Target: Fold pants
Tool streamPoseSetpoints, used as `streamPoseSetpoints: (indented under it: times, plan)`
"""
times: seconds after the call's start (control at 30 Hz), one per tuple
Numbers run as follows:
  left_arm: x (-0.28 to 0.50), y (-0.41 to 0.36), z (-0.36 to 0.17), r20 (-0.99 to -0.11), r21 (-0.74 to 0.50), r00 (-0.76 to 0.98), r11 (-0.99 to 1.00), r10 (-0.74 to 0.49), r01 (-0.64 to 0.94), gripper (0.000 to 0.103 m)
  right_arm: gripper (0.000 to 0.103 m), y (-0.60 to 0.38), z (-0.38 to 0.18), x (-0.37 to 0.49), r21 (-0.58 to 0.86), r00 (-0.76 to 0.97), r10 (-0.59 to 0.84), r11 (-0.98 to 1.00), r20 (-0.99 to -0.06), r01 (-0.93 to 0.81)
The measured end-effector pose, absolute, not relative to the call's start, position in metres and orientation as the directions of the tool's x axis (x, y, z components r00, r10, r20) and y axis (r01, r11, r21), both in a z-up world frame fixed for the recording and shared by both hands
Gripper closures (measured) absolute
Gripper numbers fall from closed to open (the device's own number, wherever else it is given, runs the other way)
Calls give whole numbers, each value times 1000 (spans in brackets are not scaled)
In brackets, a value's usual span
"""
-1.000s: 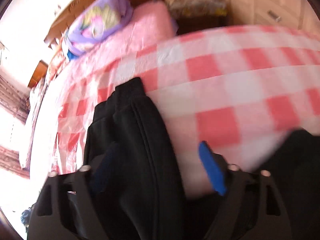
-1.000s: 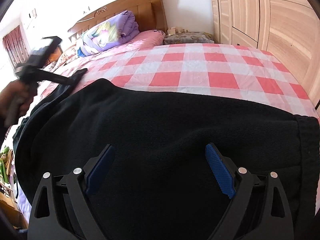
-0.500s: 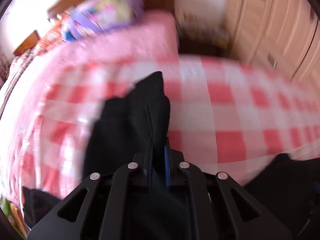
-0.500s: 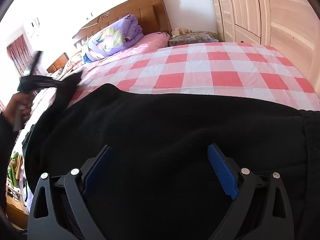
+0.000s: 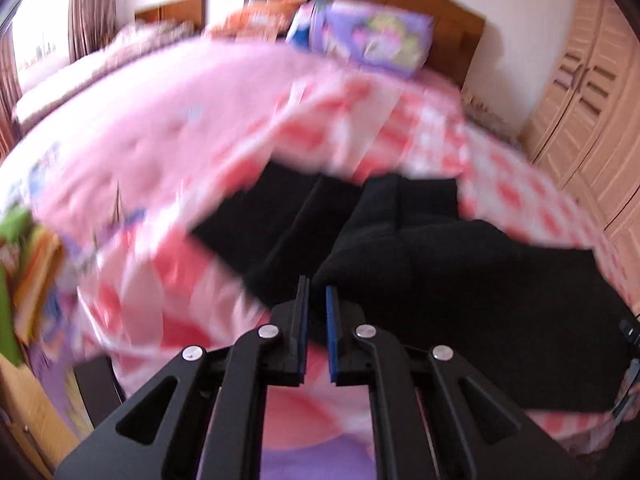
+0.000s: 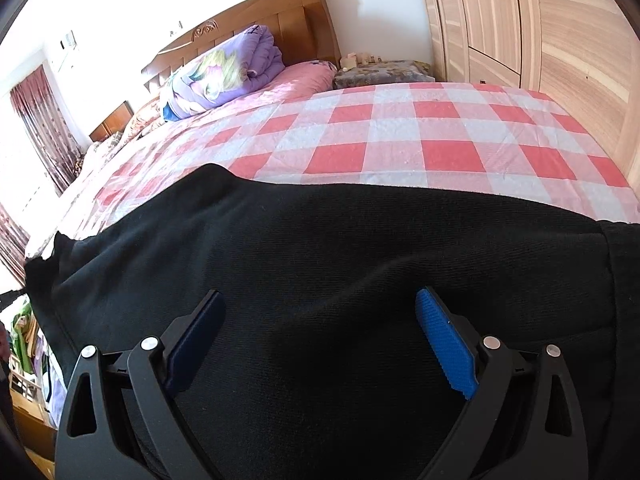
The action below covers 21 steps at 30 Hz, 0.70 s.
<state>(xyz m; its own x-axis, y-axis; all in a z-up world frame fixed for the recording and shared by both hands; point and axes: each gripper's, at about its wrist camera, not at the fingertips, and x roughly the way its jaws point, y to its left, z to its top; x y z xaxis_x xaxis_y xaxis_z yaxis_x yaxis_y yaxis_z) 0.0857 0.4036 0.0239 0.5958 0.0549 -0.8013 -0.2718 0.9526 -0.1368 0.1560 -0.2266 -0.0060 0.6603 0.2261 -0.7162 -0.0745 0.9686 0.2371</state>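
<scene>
Black pants (image 6: pixel 320 240) lie spread across the near edge of the bed (image 6: pixel 400 140), the waistband (image 6: pixel 620 280) at the right. My right gripper (image 6: pixel 320 300) stands open low over them, a blue pad on each side and only flat cloth between. In the blurred left wrist view the pants (image 5: pixel 440 280) stretch away from my left gripper (image 5: pixel 316 284) over the pink checked sheet (image 5: pixel 160 140). Its jaws are opening by a hair from a tight pinch. A dark edge of the cloth sits between the pad tips.
A rolled purple quilt (image 6: pixel 224 72) lies by the wooden headboard (image 6: pixel 280 16). A wardrobe (image 6: pixel 540 40) lines the right side and a covered bedside table (image 6: pixel 384 70) stands at the far corner. Colourful clutter (image 5: pixel 28 272) sits beside the bed's left edge.
My left gripper shut on a pant leg, then swung far sideways and rolled with it; the leg that was lifted at the left now lies low. My right gripper stayed still and open.
</scene>
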Motion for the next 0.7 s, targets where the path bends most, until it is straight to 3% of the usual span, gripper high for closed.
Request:
streamPoseSetpoints:
  times: [0.03, 0.1, 0.13, 0.2, 0.3, 0.4, 0.5, 0.6, 0.7]
  plan:
    - [87, 405, 9, -818, -118, 572, 956, 60, -268, 82, 10, -226, -6, 156, 235, 660, 224, 969, -717, -74]
    - [87, 407, -5, -829, -30, 542, 957, 138, -290, 49, 10, -227, -7, 156, 235, 660, 224, 969, -717, -74]
    - [85, 406, -6, -818, 25, 539, 948, 201, -316, 23, 10, -227, -7, 156, 236, 660, 225, 969, -717, -74]
    - [78, 404, -4, -795, 38, 561, 942, 231, -334, 10, 10, -227, -7, 156, 238, 661, 226, 968, -716, -74]
    - [64, 399, 7, -777, 63, 571, 934, 267, -352, 10, 10, -227, -7, 156, 236, 660, 225, 969, -717, -73]
    - [49, 371, 32, -719, 84, 656, 965, 231, -248, 11, 10, -227, -7, 156, 238, 661, 226, 968, -716, -74]
    - [55, 318, 46, -666, 258, 701, 961, 254, -104, 10, 10, -228, -7, 156, 241, 661, 228, 968, -714, -74]
    - [82, 273, 24, -669, 458, 670, 888, 321, 32, 11, 10, -229, -6, 155, 250, 664, 235, 965, -709, -75]
    - [109, 264, 3, -661, 549, 638, 834, 396, 51, 37, 10, -231, -6, 155, 265, 666, 246, 961, -704, -76]
